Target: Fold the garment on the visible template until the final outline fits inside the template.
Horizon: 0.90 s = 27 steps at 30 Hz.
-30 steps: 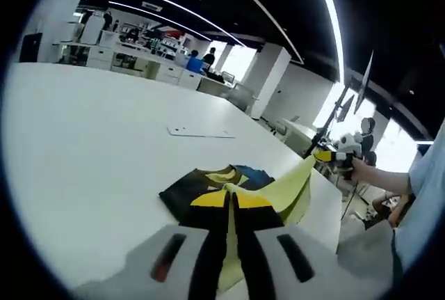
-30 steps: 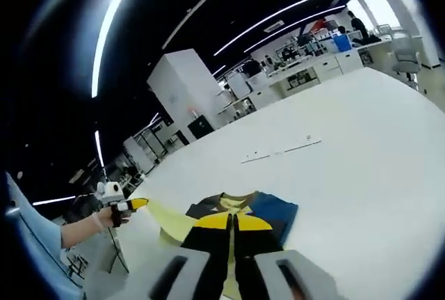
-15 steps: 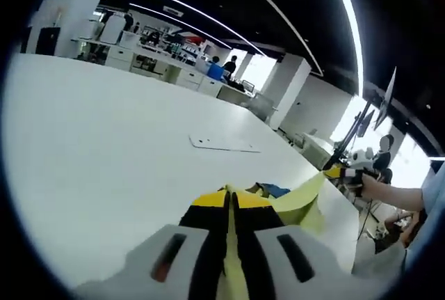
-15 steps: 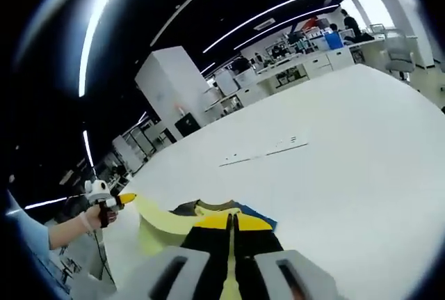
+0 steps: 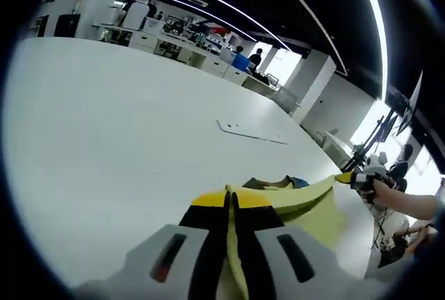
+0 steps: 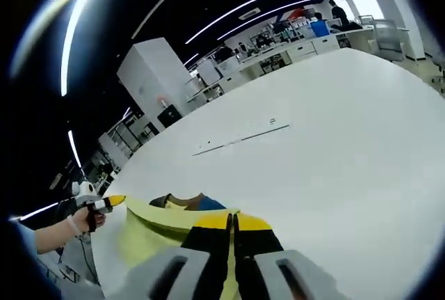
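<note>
Both tools, left tool (image 5: 231,202) and right tool (image 6: 232,225), pinching yellow garment (image 5: 313,209) hem; soft, limp, sags between; best gripped at corners.

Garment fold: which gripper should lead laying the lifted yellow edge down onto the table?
Neither is clearly better. The left gripper and right gripper each pinch one end of the garment, stretched between them above the table. Lower both together.

1. Your garment (image 5: 314,206) is soft yellow cloth, matt, with dark and blue panels beyond.
2. Your table (image 5: 104,126) is smooth white with a faint sheen.
3. The template (image 5: 252,133) at centre frame looks thin, flat and matt.
4. Your left gripper (image 5: 231,201) shows matt grey plastic with black, yellow-tipped jaws.
</note>
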{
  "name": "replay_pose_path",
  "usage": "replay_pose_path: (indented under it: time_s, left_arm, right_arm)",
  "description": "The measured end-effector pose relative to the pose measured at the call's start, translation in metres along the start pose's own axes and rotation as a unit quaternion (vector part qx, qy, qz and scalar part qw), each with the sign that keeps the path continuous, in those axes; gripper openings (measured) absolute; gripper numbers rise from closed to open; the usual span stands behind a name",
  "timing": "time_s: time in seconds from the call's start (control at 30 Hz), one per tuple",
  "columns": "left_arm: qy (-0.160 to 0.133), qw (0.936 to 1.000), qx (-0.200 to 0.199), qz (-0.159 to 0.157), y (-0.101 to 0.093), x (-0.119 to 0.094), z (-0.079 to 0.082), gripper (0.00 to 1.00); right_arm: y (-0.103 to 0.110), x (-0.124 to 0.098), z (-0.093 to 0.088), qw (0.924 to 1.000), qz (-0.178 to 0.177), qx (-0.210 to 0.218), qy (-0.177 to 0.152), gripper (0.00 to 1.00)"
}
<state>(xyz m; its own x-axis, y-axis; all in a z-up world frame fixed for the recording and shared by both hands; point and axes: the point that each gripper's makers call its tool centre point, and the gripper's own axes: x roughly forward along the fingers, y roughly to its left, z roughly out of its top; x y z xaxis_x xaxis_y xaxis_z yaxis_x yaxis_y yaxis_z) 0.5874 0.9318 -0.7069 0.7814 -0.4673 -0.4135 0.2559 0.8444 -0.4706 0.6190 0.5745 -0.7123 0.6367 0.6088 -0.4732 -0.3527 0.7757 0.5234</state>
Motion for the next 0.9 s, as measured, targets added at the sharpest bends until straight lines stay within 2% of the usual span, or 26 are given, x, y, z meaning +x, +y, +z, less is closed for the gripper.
replay_pose_path:
  time_s: [0.23, 0.33, 0.47, 0.67, 0.77, 0.9]
  left_arm:
    - [0.019, 0.9997, 0.0, 0.017, 0.012, 0.002, -0.02, 0.0]
    - [0.038, 0.9989, 0.007, 0.028, 0.02, 0.005, -0.032, 0.0]
    - [0.033, 0.999, 0.009, 0.03, 0.019, 0.008, -0.032, 0.0]
    - [0.045, 0.9982, 0.012, 0.04, 0.025, 0.013, -0.038, 0.0]
    - [0.053, 0.9974, 0.025, 0.041, 0.026, 0.013, -0.042, 0.0]
    - [0.051, 0.9975, 0.026, 0.041, 0.027, 0.013, -0.041, 0.0]
  right_arm:
    - [-0.006, 0.008, -0.017, 0.9997, -0.006, 0.0, 0.022, 0.0]
    - [-0.013, 0.009, -0.023, 0.9994, -0.012, -0.002, 0.032, 0.0]
    - [-0.013, 0.011, -0.026, 0.9994, -0.014, 0.001, 0.031, 0.0]
    - [-0.018, 0.016, -0.032, 0.999, -0.021, -0.001, 0.04, 0.0]
    - [-0.02, 0.017, -0.034, 0.9987, -0.022, 0.001, 0.045, 0.0]
    - [-0.021, 0.018, -0.035, 0.9987, -0.023, -0.001, 0.045, 0.0]
